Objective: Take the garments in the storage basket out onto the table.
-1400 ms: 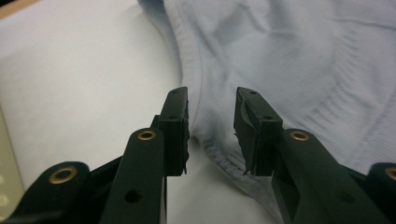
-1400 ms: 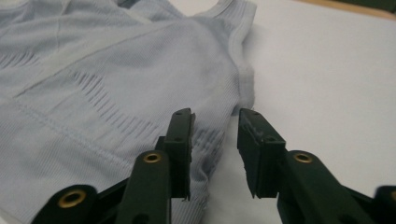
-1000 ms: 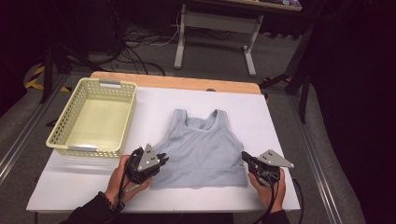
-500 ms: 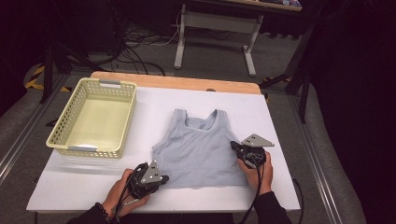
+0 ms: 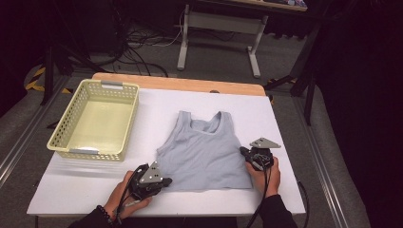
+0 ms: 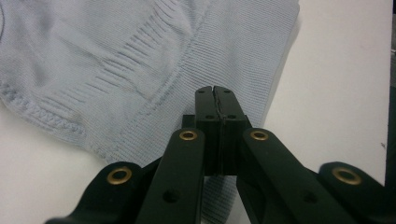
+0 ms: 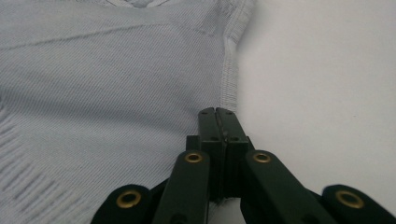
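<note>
On white table: pale blue ribbed tank top, flat, straps away.

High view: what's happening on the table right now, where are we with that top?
A person works a pale blue knit tank top lying flat on the white table with a gripper in each hand. The left gripper sits at the top's lower left corner, the right gripper at its right side edge. Both have their fingers closed; whether fabric is pinched between them is hard to tell. The yellow basket at the left holds nothing.
</note>
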`<state>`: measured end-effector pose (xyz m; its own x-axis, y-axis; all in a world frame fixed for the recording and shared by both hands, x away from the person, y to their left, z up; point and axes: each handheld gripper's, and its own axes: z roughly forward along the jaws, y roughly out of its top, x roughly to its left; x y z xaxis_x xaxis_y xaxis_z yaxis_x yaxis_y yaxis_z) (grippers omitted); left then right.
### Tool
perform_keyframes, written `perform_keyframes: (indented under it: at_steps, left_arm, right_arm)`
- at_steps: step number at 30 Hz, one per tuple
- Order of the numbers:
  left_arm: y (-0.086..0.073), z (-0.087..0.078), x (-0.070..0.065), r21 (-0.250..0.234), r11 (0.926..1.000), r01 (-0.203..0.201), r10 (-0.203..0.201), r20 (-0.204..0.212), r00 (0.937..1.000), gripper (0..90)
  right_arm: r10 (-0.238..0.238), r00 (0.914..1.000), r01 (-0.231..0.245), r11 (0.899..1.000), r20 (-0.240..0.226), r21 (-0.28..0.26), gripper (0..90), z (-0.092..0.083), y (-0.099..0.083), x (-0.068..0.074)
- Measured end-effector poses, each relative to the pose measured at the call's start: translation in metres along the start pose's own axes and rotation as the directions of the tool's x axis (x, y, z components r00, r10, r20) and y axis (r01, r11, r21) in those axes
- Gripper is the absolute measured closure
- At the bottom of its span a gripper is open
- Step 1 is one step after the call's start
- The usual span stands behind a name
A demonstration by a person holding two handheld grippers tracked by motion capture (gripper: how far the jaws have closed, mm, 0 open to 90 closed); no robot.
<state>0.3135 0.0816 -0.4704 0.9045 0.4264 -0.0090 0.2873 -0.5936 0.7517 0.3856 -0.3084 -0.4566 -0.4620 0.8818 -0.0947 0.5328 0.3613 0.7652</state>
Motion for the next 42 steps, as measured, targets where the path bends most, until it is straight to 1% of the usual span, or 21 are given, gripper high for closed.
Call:
perform_keyframes:
  at_steps: [4, 7, 12, 14, 16, 21, 23, 25, 27, 28, 29, 30, 32, 33, 35, 36, 37, 38, 39, 40, 42]
  left_arm:
    - [0.000, 0.000, 0.003, -0.003, 0.9999, 0.013, -0.013, 0.020, 0.9997, 89.9]
    - [0.000, 0.000, 0.003, -0.004, 0.9999, 0.009, -0.009, 0.019, 0.9998, 89.9]
    - [0.001, 0.000, 0.001, -0.001, 1.0000, 0.003, -0.003, 0.007, 1.0000, 89.8]
    - [0.005, -0.003, 0.004, -0.003, 1.0000, 0.009, -0.009, -0.017, 0.9998, 89.0]
    - [0.013, -0.007, 0.008, -0.042, 0.9988, 0.026, -0.027, -0.025, 0.9993, 89.0]
    - [0.051, -0.005, 0.019, -0.111, 0.9936, 0.022, -0.033, -0.096, 0.9948, 84.5]
    - [0.067, 0.001, 0.028, -0.132, 0.9910, 0.025, -0.044, -0.149, 0.9879, 78.2]
    - [0.080, 0.008, 0.043, -0.147, 0.9858, 0.080, -0.101, -0.140, 0.9850, 74.5]
    - [0.092, 0.016, 0.057, -0.152, 0.9831, 0.103, -0.132, -0.196, 0.9717, 68.7]
    - [0.098, 0.020, 0.065, -0.145, 0.9837, 0.107, -0.136, -0.212, 0.9676, 66.4]
    - [0.103, 0.024, 0.070, -0.140, 0.9847, 0.104, -0.134, -0.226, 0.9648, 63.9]
    - [0.109, 0.029, 0.081, -0.136, 0.9847, 0.108, -0.141, -0.261, 0.9551, 62.7]
    - [0.118, 0.040, 0.098, -0.123, 0.9838, 0.131, -0.162, -0.299, 0.9402, 57.2]
    - [0.123, 0.048, 0.111, -0.111, 0.9830, 0.147, -0.176, -0.330, 0.9276, 55.2]
    - [0.126, 0.058, 0.129, -0.103, 0.9790, 0.176, -0.201, -0.361, 0.9107, 49.8]
    - [0.127, 0.063, 0.141, -0.097, 0.9742, 0.204, -0.225, -0.361, 0.9050, 48.5]
    - [0.127, 0.068, 0.149, -0.086, 0.9698, 0.229, -0.244, -0.354, 0.9028, 46.4]
    - [0.126, 0.071, 0.155, -0.083, 0.9671, 0.241, -0.254, -0.344, 0.9038, 44.2]
    - [0.124, 0.079, 0.162, -0.051, 0.9647, 0.258, -0.260, -0.336, 0.9052, 43.5]
    - [0.123, 0.083, 0.166, -0.031, 0.9637, 0.265, -0.260, -0.330, 0.9074, 41.5]
    - [0.121, 0.090, 0.169, -0.021, 0.9592, 0.282, -0.274, -0.315, 0.9088, 40.6]
  right_arm:
    - [0.002, 1.0000, -0.002, 1.000, -0.005, -0.001, 89.8, 0.000, 0.000, -0.001]
    - [0.001, 1.0000, -0.001, 1.000, -0.007, -0.001, 89.8, 0.000, 0.000, -0.001]
    - [-0.001, 1.0000, 0.001, 1.000, -0.010, -0.001, 89.8, 0.000, 0.000, -0.001]
    - [-0.001, 0.9999, 0.001, 1.000, -0.011, -0.001, 89.7, 0.000, 0.000, -0.001]
    - [-0.002, 0.9999, 0.002, 1.000, -0.010, -0.001, 89.7, 0.000, 0.000, -0.001]
    - [-0.003, 0.9999, 0.003, 1.000, -0.013, -0.002, 89.5, 0.000, 0.000, -0.001]
    - [-0.005, 0.9999, 0.004, 1.000, -0.014, -0.007, 89.4, 0.000, 0.000, 0.000]
    - [-0.005, 0.9995, 0.005, 1.000, -0.030, -0.018, 86.1, -0.002, -0.001, 0.000]
    - [0.023, 0.9974, -0.027, 0.998, -0.069, -0.052, 81.0, -0.007, -0.002, -0.001]
    - [0.029, 0.9967, -0.034, 0.997, -0.076, -0.067, 79.6, -0.010, -0.002, -0.001]
    - [0.017, 0.9976, -0.022, 0.997, -0.068, -0.073, 76.4, -0.012, -0.002, 0.001]
    - [0.006, 0.9983, -0.010, 0.997, -0.058, -0.074, 72.1, -0.014, -0.001, 0.002]
    - [-0.029, 0.9994, 0.027, 0.997, -0.022, -0.076, 65.8, -0.021, -0.001, 0.007]
    - [-0.037, 0.9993, 0.036, 0.996, -0.010, -0.080, 64.1, -0.024, -0.002, 0.008]
    - [-0.022, 0.9998, 0.022, 0.994, 0.003, -0.104, 58.7, -0.030, -0.003, 0.007]
    - [-0.007, 1.0000, 0.007, 0.993, -0.004, -0.119, 57.6, -0.031, -0.005, 0.004]
    - [0.005, 0.9999, -0.006, 0.992, -0.011, -0.124, 55.5, -0.032, -0.007, 0.001]
    - [0.013, 0.9998, -0.014, 0.993, -0.012, -0.114, 53.4, -0.030, -0.009, -0.002]
    - [0.019, 0.9996, -0.021, 0.995, -0.021, -0.099, 51.8, -0.028, -0.010, -0.004]
    - [0.032, 0.9982, -0.035, 0.997, -0.050, -0.071, 49.5, -0.024, -0.013, -0.007]
    - [0.047, 0.9965, -0.050, 0.998, -0.069, -0.043, 47.8, -0.019, -0.014, -0.009]
